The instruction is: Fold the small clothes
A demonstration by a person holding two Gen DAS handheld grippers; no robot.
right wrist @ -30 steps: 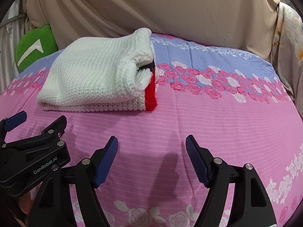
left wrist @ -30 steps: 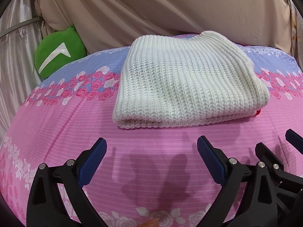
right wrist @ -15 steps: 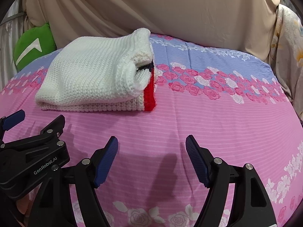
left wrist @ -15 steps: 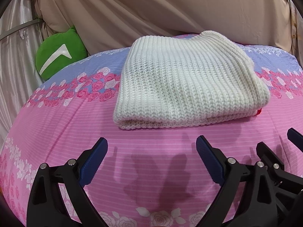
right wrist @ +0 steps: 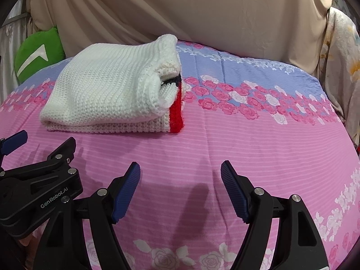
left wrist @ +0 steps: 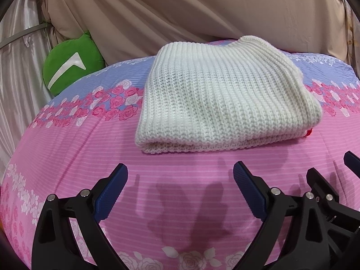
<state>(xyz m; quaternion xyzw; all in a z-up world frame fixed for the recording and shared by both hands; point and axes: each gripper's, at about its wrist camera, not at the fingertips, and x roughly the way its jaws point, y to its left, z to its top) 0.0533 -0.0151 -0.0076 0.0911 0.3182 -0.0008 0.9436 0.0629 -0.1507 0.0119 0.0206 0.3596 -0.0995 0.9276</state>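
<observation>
**Folded knit rests on floral bedspread as both grippers hang back, jaws apart**

A white knitted garment point(left wrist: 222, 103) lies folded in a thick rectangular bundle on a pink, rose-printed bedspread point(left wrist: 180, 193), toward the far half of the bed where the pink stripes give way to a band of roses and a blue strip. Its rounded fold faces the cameras; seen from the right wrist, the same garment point(right wrist: 112, 92) shows its layered open end, with a red edge band point(right wrist: 175, 114) and a thin dark stripe tucked between the layers.

Nearer the cameras, the left gripper point(left wrist: 180, 177) hovers above bare bedspread just short of the bundle, its blue-padded fingers point(left wrist: 111, 193) spread wide with nothing between them. The right gripper point(right wrist: 180, 177) is beside it, likewise released and empty, pointing at the open stretch of bedspread point(right wrist: 258, 144) to the right of the garment. Each tool appears at the edge of the other's view, the two close together. Neither touches the knit, and their shadows fall on the cloth below.

Behind the bed hangs a beige draped sheet point(left wrist: 191, 15). A green cushion point(left wrist: 69, 65) with a white mark is wedged at the far left corner, beside a pale shiny curtain point(left wrist: 15, 72). A floral fabric point(right wrist: 342, 72) hangs at the far right.
</observation>
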